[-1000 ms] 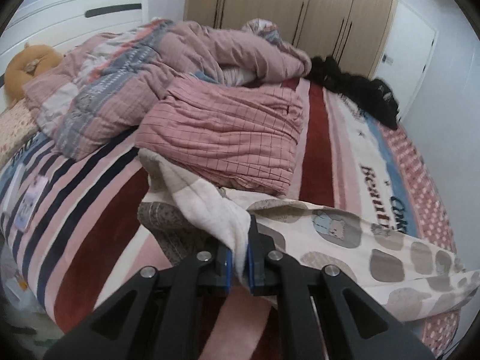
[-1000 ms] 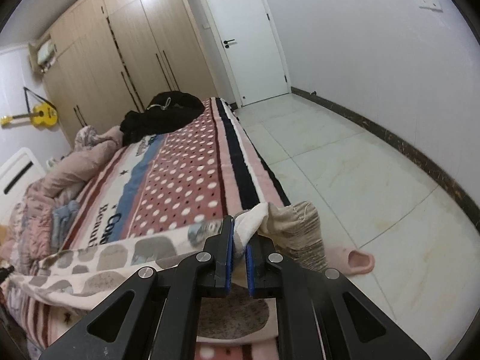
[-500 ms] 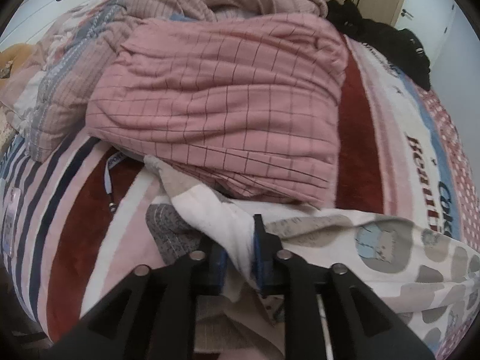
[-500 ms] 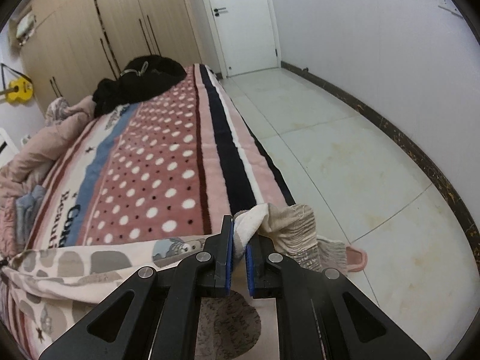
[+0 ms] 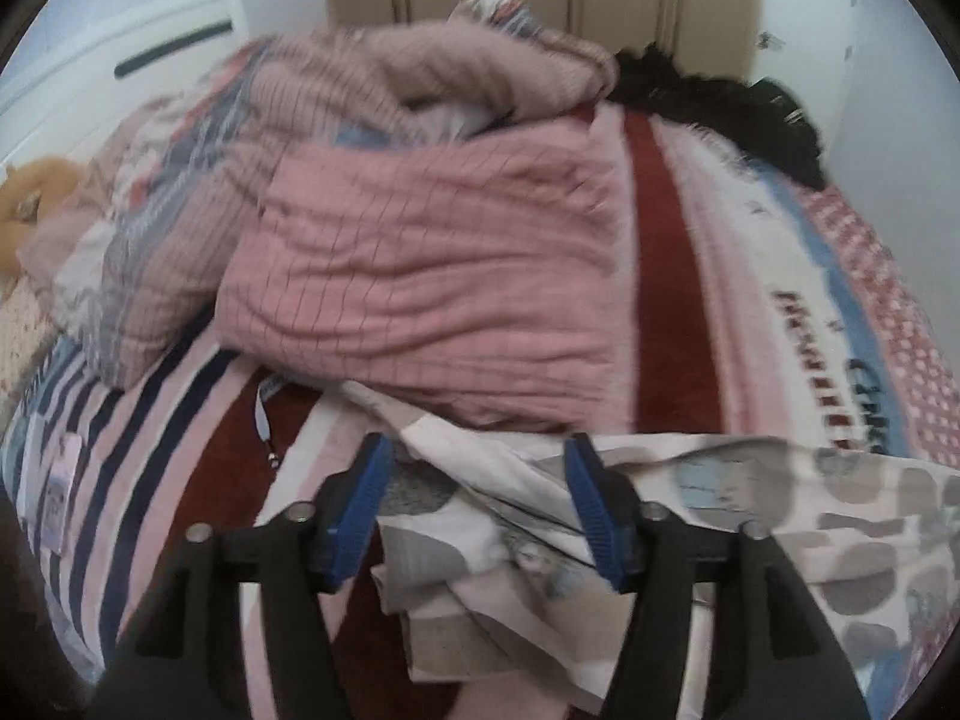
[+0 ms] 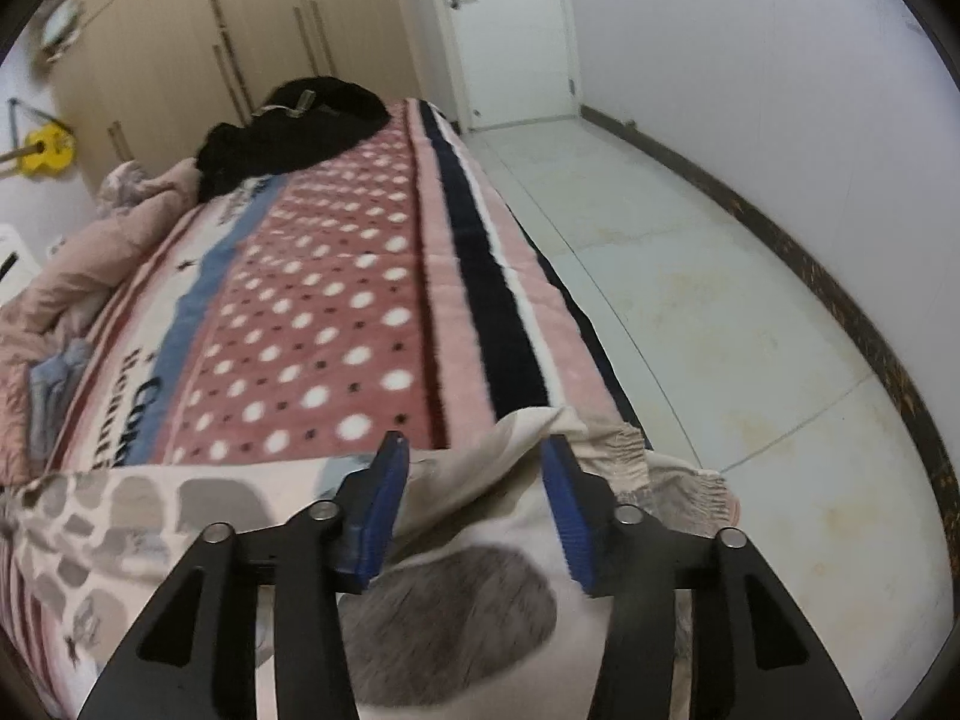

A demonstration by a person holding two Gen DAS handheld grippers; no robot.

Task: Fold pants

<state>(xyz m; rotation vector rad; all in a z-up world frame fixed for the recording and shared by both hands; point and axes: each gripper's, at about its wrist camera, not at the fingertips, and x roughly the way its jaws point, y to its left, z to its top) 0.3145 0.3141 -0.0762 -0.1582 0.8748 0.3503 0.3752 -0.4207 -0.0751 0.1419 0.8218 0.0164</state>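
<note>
The pants are being left spread across the bed, both the left tool and right tool splayed, gripping nothing. The waistband is overhanging the edge and is being risked to slipping floorward.

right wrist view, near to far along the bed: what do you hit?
right gripper, open → spotted pants lying across the near end → polka-dot blanket → black clothing pile → wardrobe
</note>
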